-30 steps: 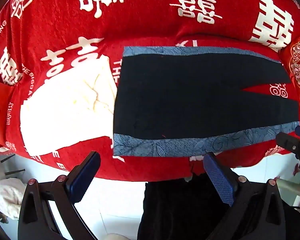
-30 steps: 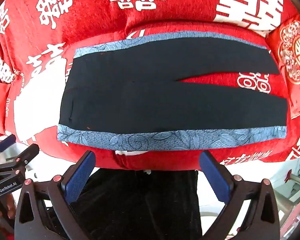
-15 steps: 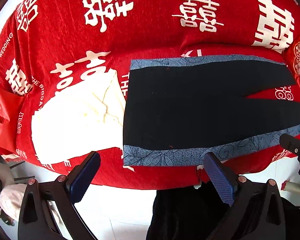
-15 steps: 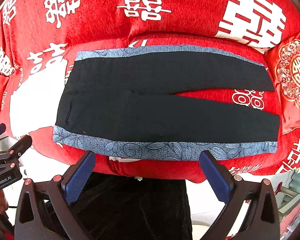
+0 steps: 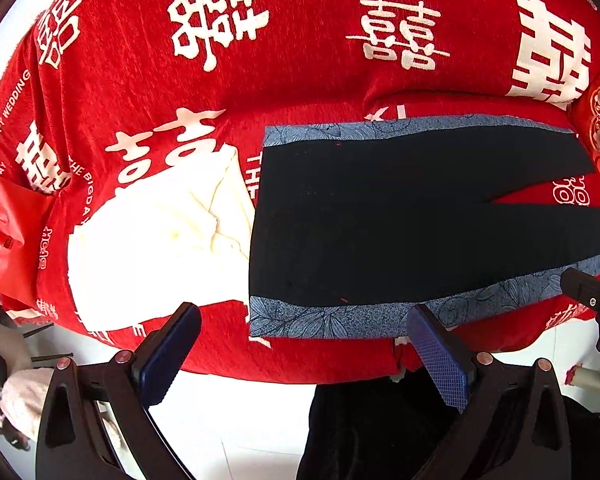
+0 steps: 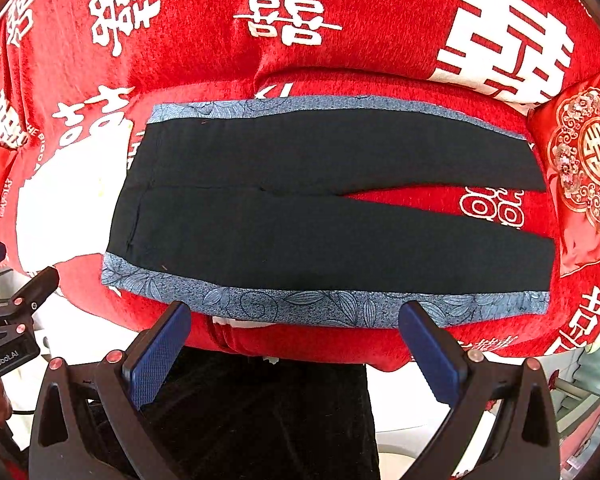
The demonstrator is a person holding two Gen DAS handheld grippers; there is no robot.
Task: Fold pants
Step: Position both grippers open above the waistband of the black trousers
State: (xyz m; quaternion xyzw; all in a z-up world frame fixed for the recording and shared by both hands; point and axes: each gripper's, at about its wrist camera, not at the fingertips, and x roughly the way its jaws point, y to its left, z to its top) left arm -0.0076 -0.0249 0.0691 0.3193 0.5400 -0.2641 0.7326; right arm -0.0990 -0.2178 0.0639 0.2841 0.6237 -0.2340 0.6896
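Black pants (image 6: 320, 208) with blue floral side stripes lie flat on a red bed, waist at the left, legs running right with a narrow split between them. They also show in the left wrist view (image 5: 400, 220). My left gripper (image 5: 300, 344) is open and empty, hovering in front of the bed's near edge by the waist end. My right gripper (image 6: 296, 340) is open and empty, in front of the near edge below the near leg's stripe. Neither touches the pants.
A red blanket (image 5: 300, 40) with white characters covers the bed. A cream folded cloth (image 5: 160, 240) lies left of the waist. A red embroidered pillow (image 6: 588, 168) sits at the right. The person's dark clothing (image 6: 260, 420) is below the edge.
Both grippers have pulled back and risen a little, so more of the bed and pants shows. The pants have not moved. Both stay open.
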